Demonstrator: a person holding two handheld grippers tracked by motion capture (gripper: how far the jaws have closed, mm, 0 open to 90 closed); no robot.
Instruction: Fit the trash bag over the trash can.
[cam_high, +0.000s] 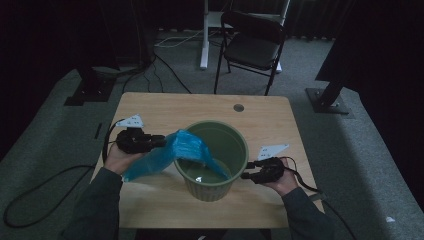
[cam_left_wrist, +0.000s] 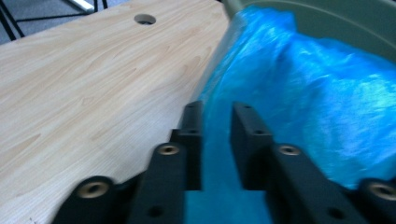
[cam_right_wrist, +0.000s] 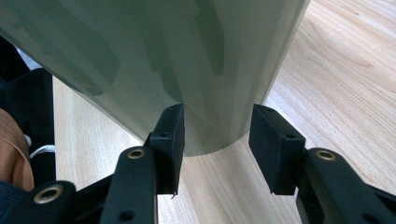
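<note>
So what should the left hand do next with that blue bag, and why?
Probably close the left gripper fully on the blue plastic bag, then draw that edge outward over the green bin's rim. The plastic lies between the jaws with a gap beside it, and the bag hangs half inside, half out on the wooden table. The right gripper waits beside the bin.

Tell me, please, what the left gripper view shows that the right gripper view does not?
Left gripper view: a blue plastic bag runs between the left gripper's fingers, and the table has a round hole. Right gripper view: the right gripper's fingers stand open at the bin's outer wall near its base. Both: the green bin and the wooden table.
</note>
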